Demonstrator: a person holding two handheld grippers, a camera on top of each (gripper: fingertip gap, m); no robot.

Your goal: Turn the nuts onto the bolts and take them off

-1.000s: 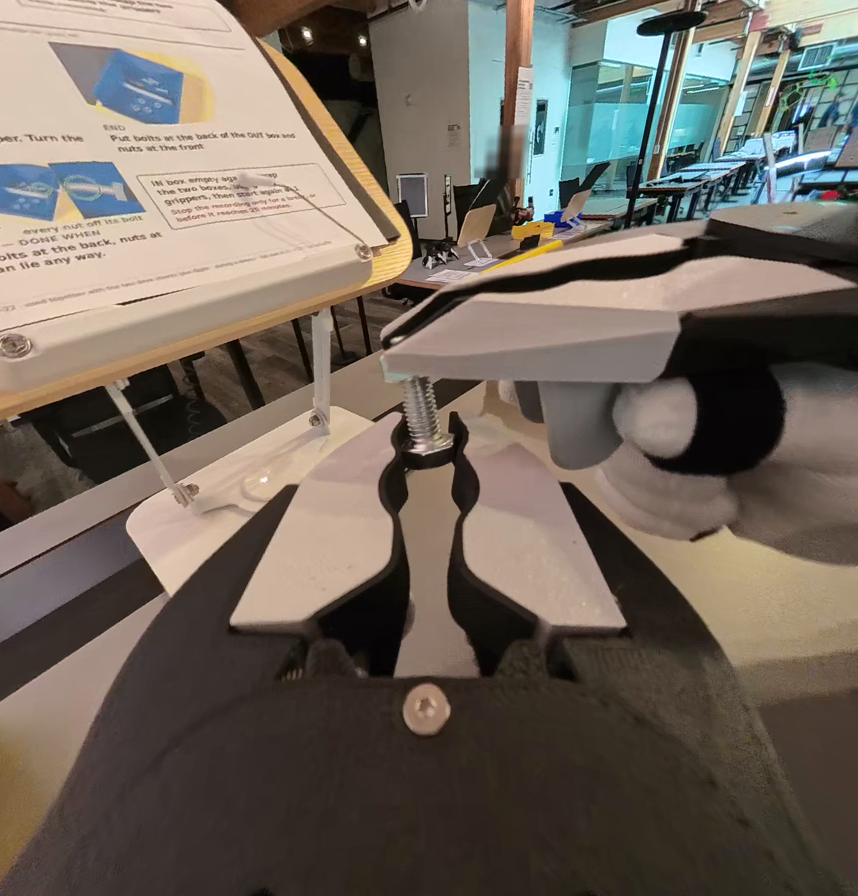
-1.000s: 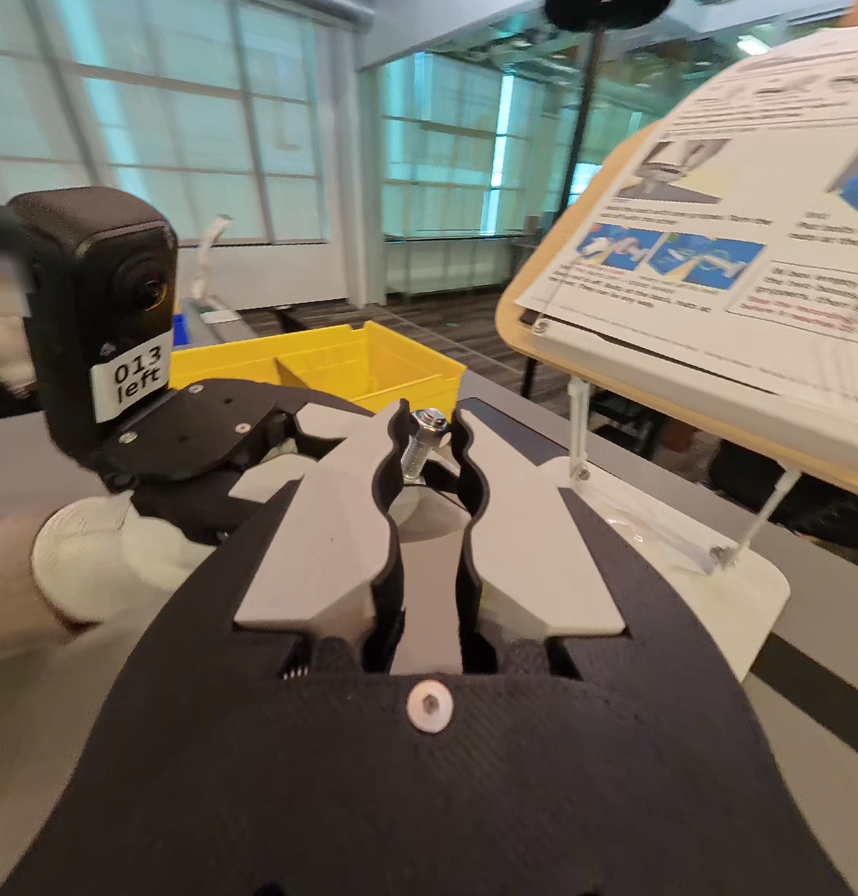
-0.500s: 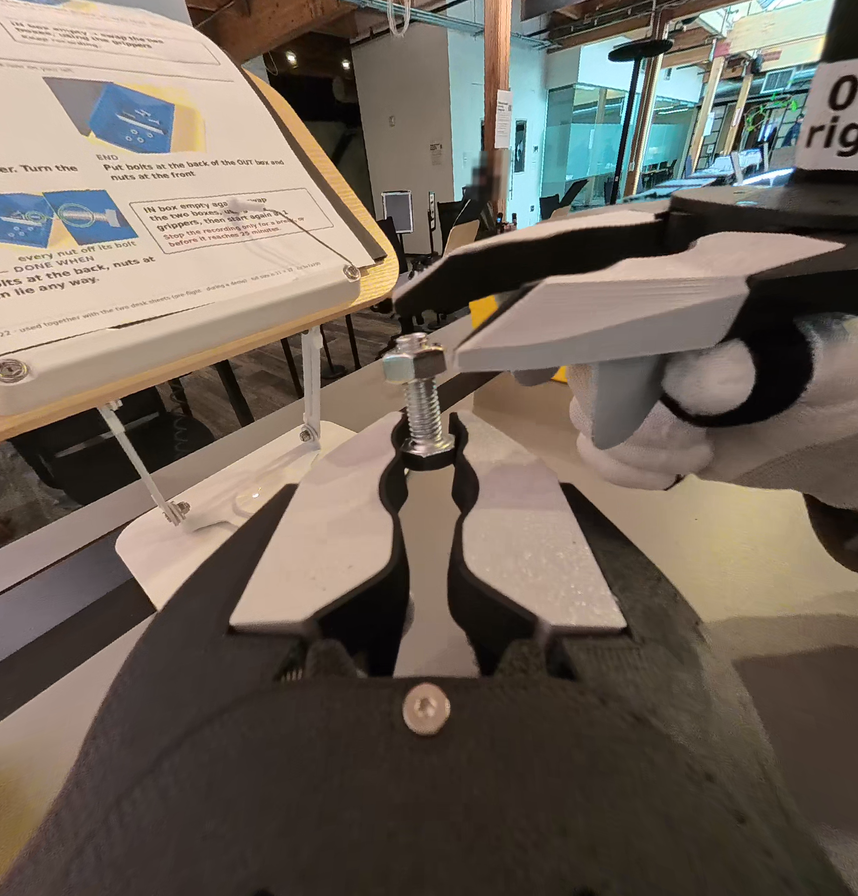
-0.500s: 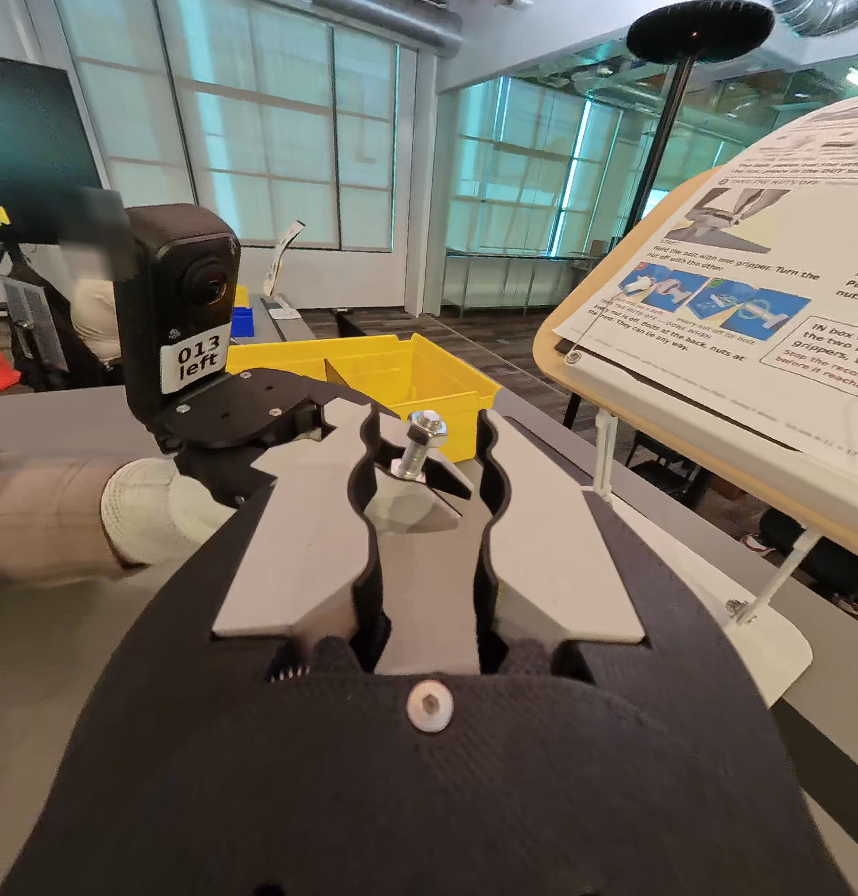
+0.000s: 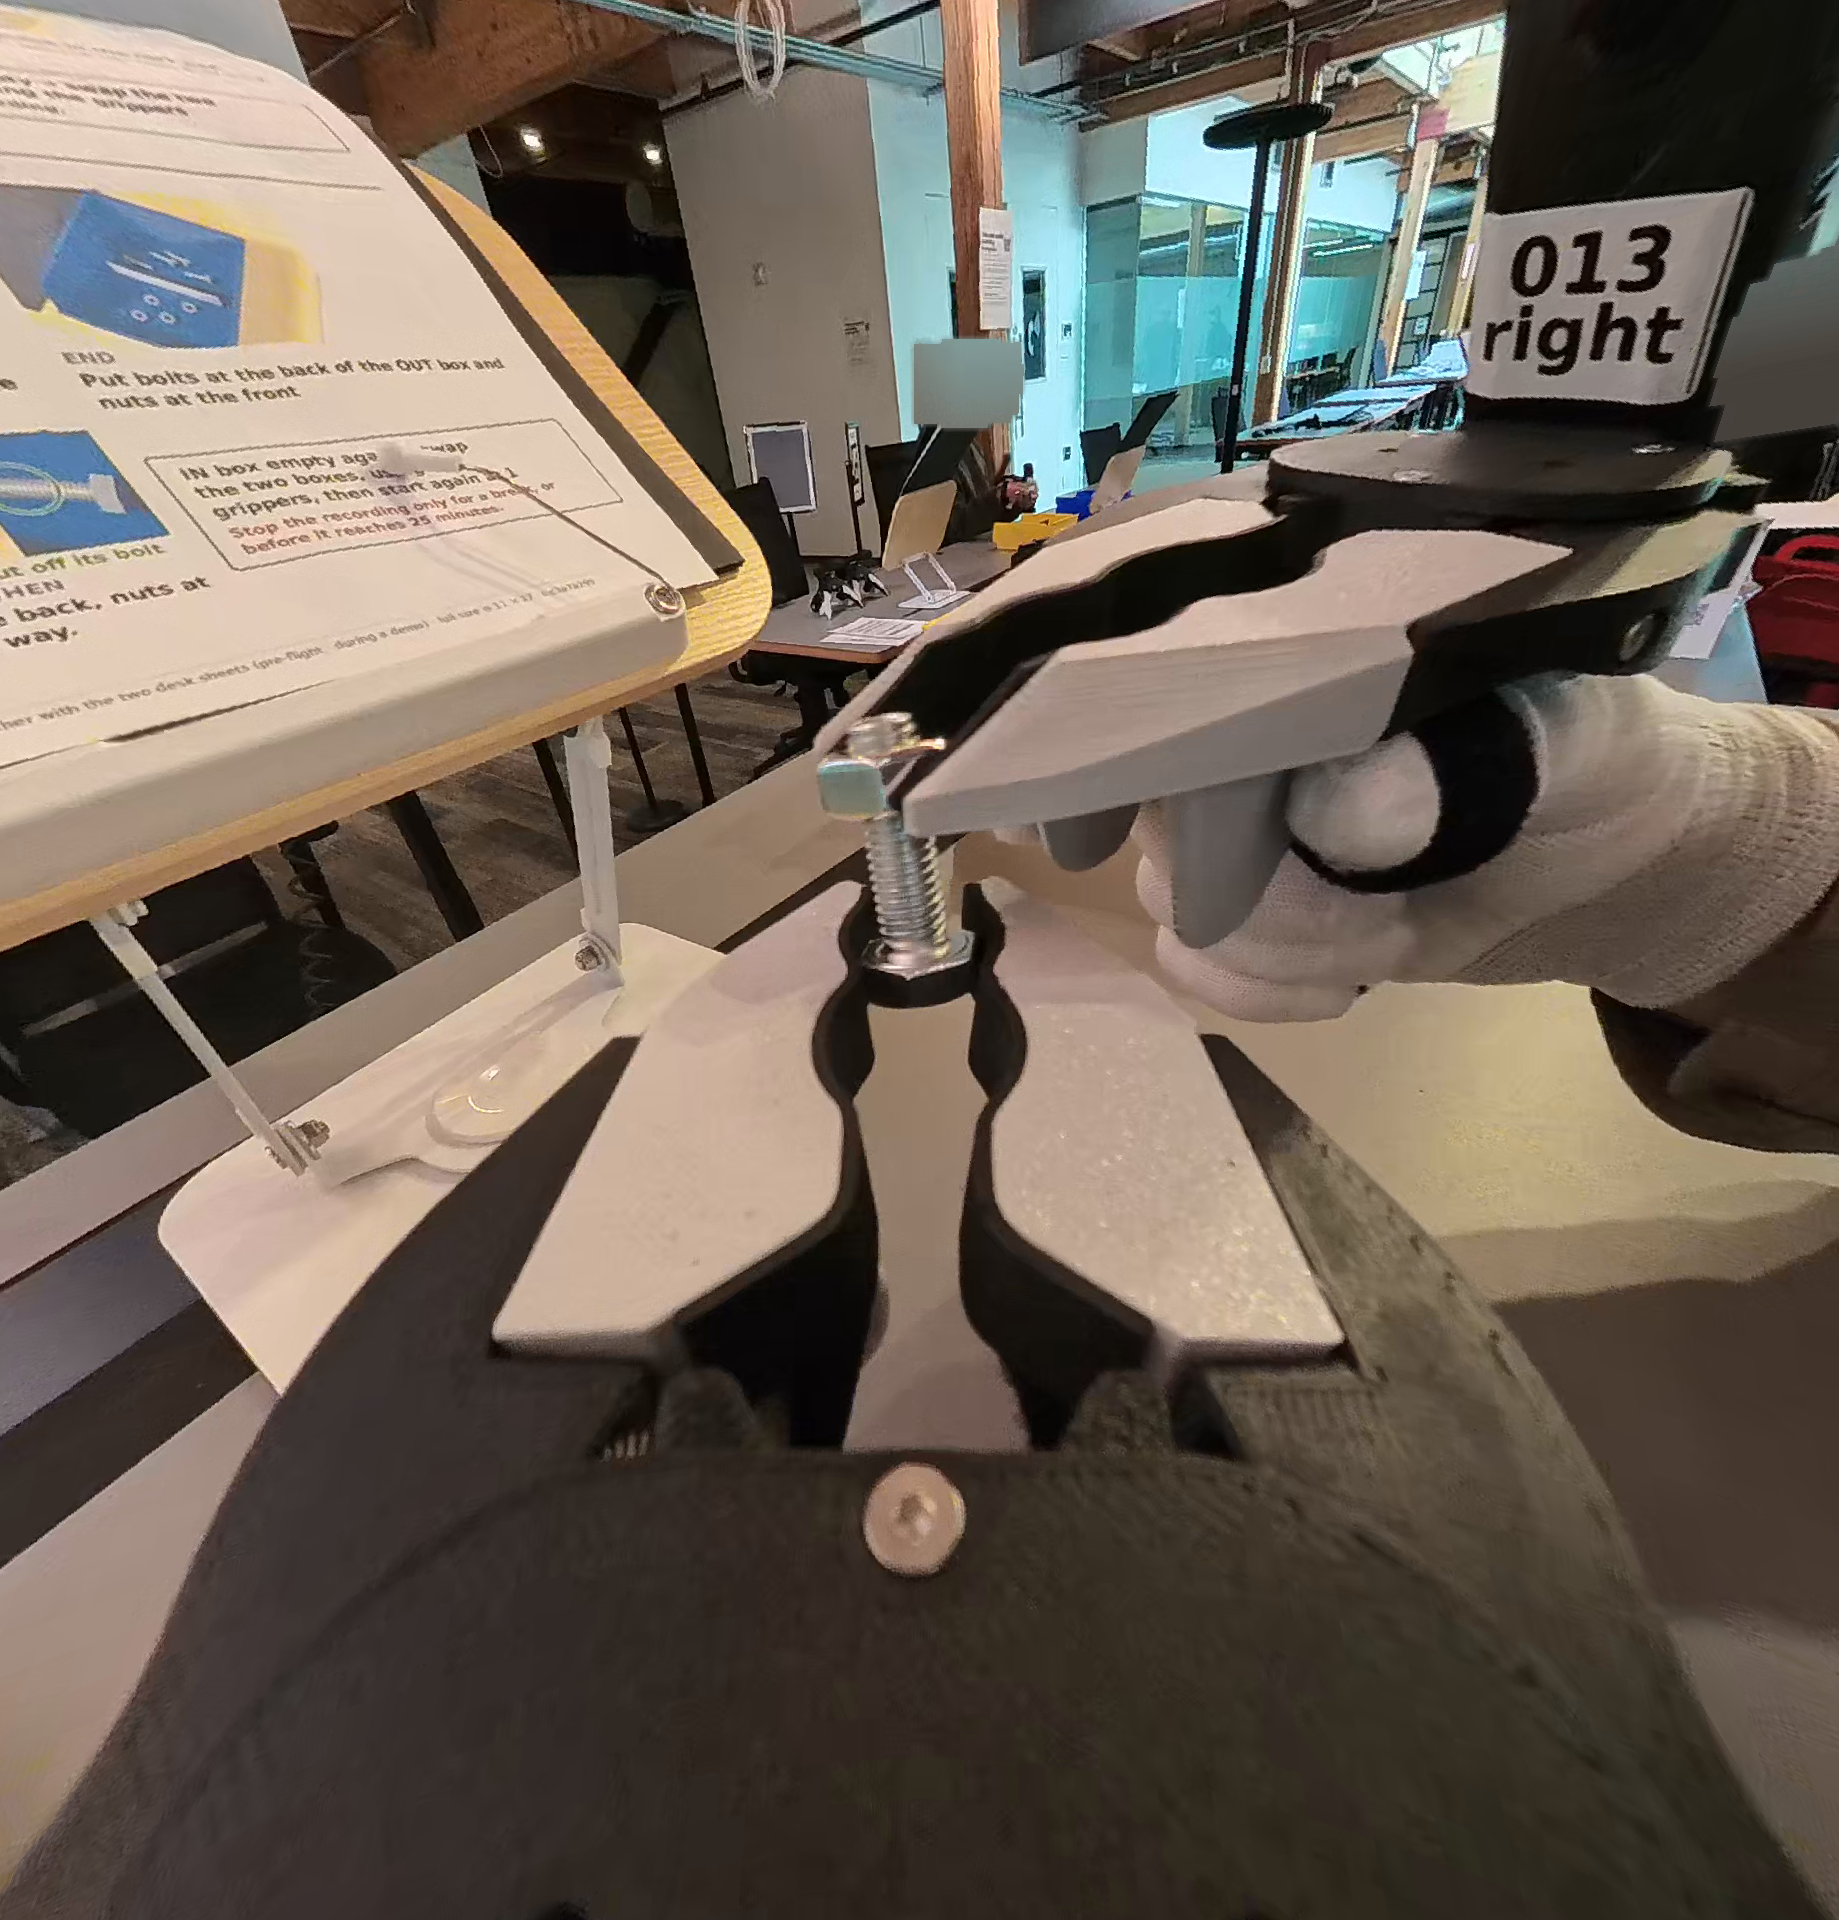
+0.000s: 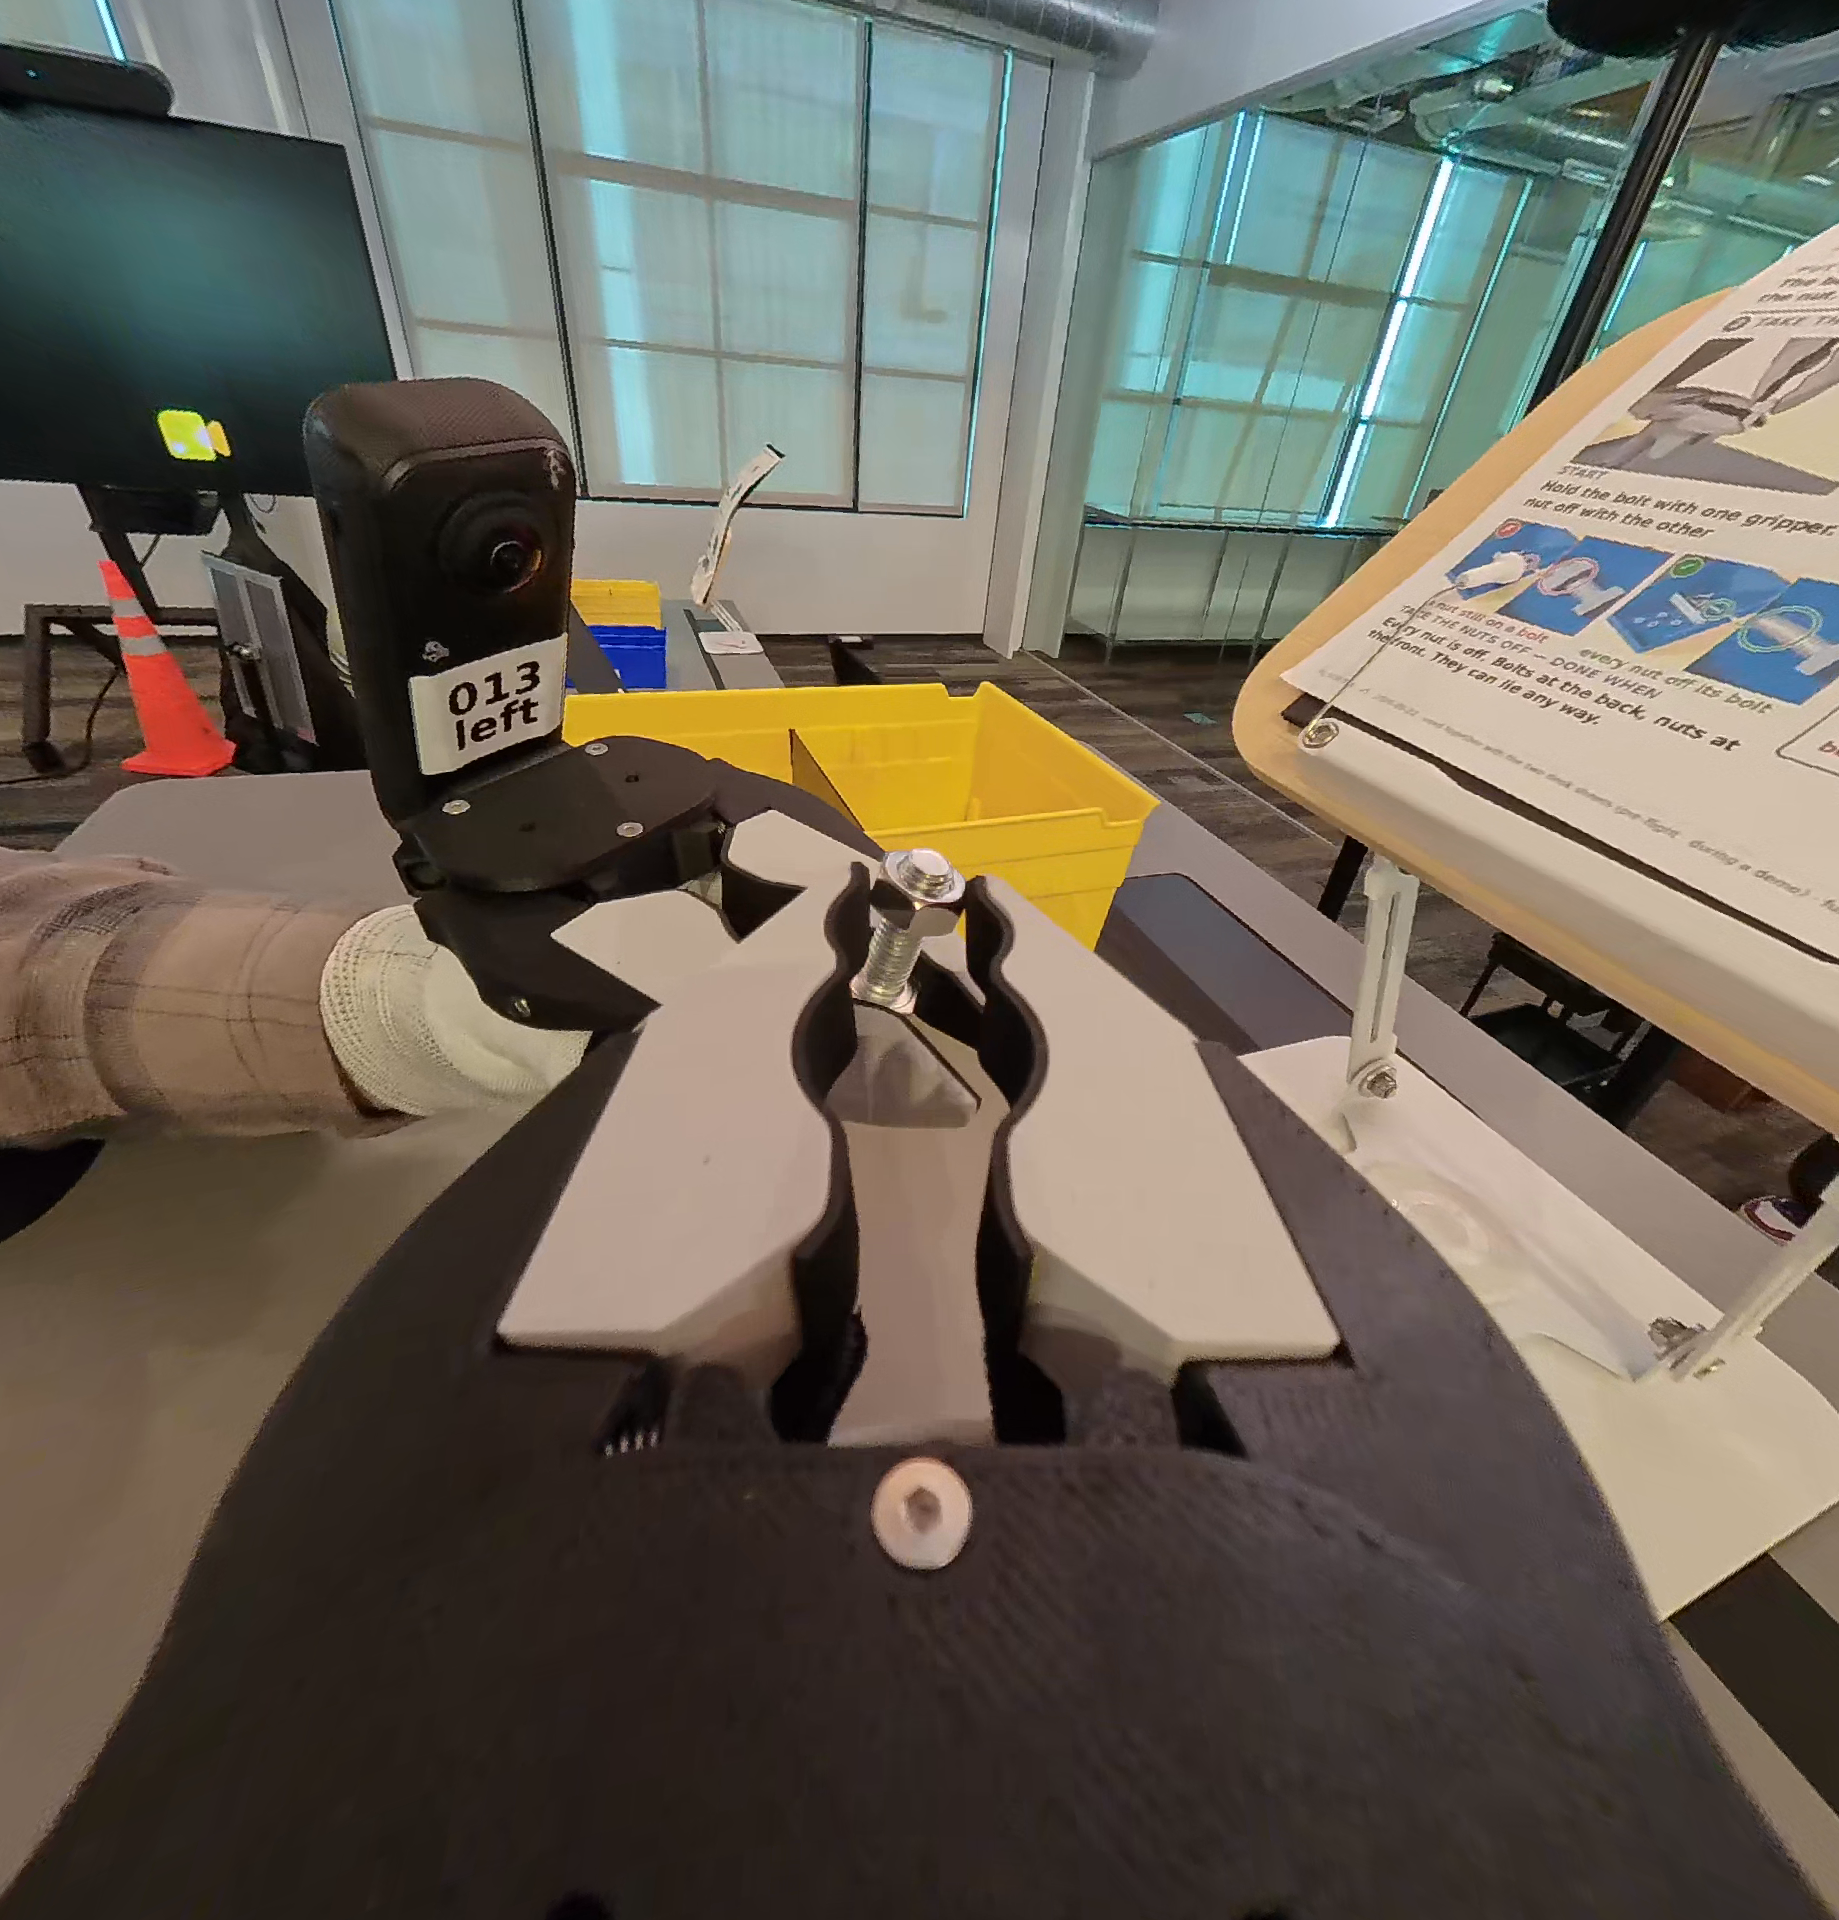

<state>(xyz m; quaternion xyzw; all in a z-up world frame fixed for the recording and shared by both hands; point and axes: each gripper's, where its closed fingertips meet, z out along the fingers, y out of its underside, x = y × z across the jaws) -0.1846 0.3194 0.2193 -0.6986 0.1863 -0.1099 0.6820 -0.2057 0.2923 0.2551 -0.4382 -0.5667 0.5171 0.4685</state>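
A silver bolt (image 5: pixel 899 883) stands upright between my two grippers, above the table. My left gripper (image 5: pixel 915 914) is shut on the bolt's lower hex end. A hex nut (image 5: pixel 850 787) sits near the bolt's top end. My right gripper (image 5: pixel 873 769) comes in from the right, lying flat, and is shut on that nut. In the right wrist view the nut (image 6: pixel 920 896) sits between my right gripper's (image 6: pixel 920 914) fingertips, with the threads of the bolt (image 6: pixel 887 956) below it. The left gripper (image 6: pixel 894 1023) reaches in from the left there. Gloved hands hold both grippers.
An instruction board (image 5: pixel 271 468) on a white stand base (image 5: pixel 375 1174) stands close on the left of the left wrist view and on the right of the right wrist view (image 6: pixel 1621 644). A yellow divided bin (image 6: pixel 998 769) sits behind the grippers. The grey table (image 5: pixel 1517 1091) lies below. My hands' fingertips stand some 4 cm from each other.
One second ago the right gripper covered the bolt's top. Half a second ago it had opened and drawn back. Now it is shut on the nut again.
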